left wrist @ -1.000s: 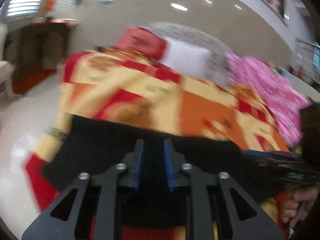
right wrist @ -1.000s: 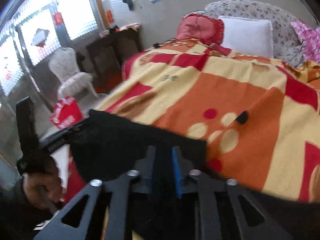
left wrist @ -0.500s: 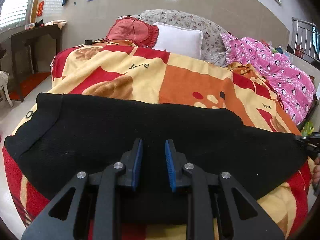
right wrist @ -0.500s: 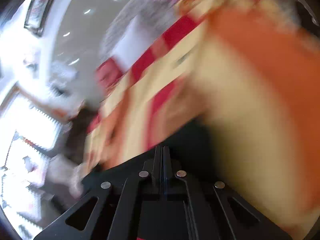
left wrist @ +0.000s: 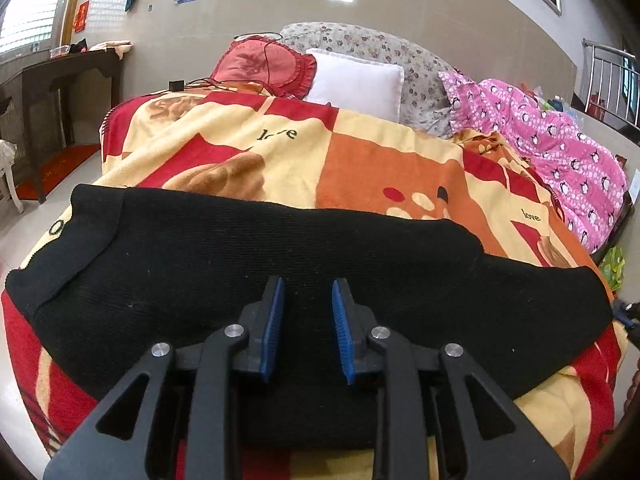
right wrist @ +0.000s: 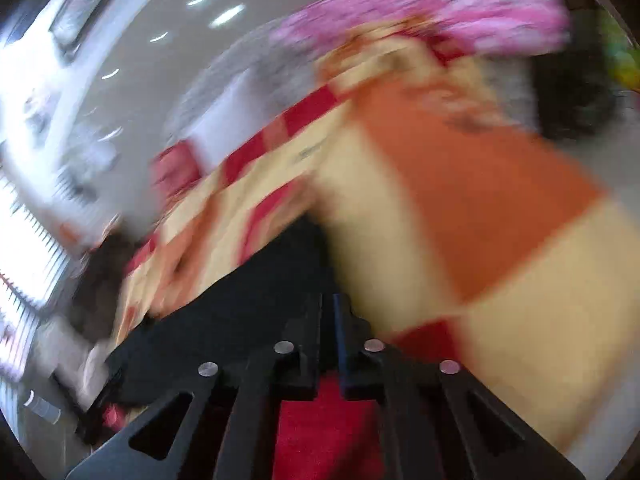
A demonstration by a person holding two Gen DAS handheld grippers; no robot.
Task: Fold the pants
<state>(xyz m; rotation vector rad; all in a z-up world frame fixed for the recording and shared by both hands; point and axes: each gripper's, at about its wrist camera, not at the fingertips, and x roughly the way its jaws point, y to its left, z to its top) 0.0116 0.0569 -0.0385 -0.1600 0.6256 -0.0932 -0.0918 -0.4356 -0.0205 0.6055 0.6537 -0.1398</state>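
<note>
The black pants (left wrist: pixel 256 264) are laid flat across the near end of the bed, on a red, orange and cream blanket (left wrist: pixel 360 160), and stretch nearly from the bed's left edge to its right edge. Their far edge runs as a fairly straight line across the blanket; the left end is stepped, with a seam running diagonally down from it, and the right end reaches close to the right edge of the bed. Beyond the pants the middle of the blanket is left bare up to the head of the bed, where a red cushion (left wrist: pixel 266 66), a white pillow (left wrist: pixel 356 82) and a pink quilt (left wrist: pixel 552 148) are piled along the far and right edges. A dark side table (left wrist: pixel 60 80) is seen left of the bed, with bare floor between them.

The left gripper (left wrist: pixel 307 320) is held over the near middle of the pants, its blue-padded fingers (left wrist: pixel 274 320) parted by a moderate gap with nothing between them.

The right wrist view is heavily blurred. The right gripper (right wrist: pixel 328 320) is shown with its fingers drawn to a narrow slit; whether cloth is pinched there cannot be told. Black cloth (right wrist: pixel 240 300) is seen just ahead and left of it, near the bed's near right corner.
</note>
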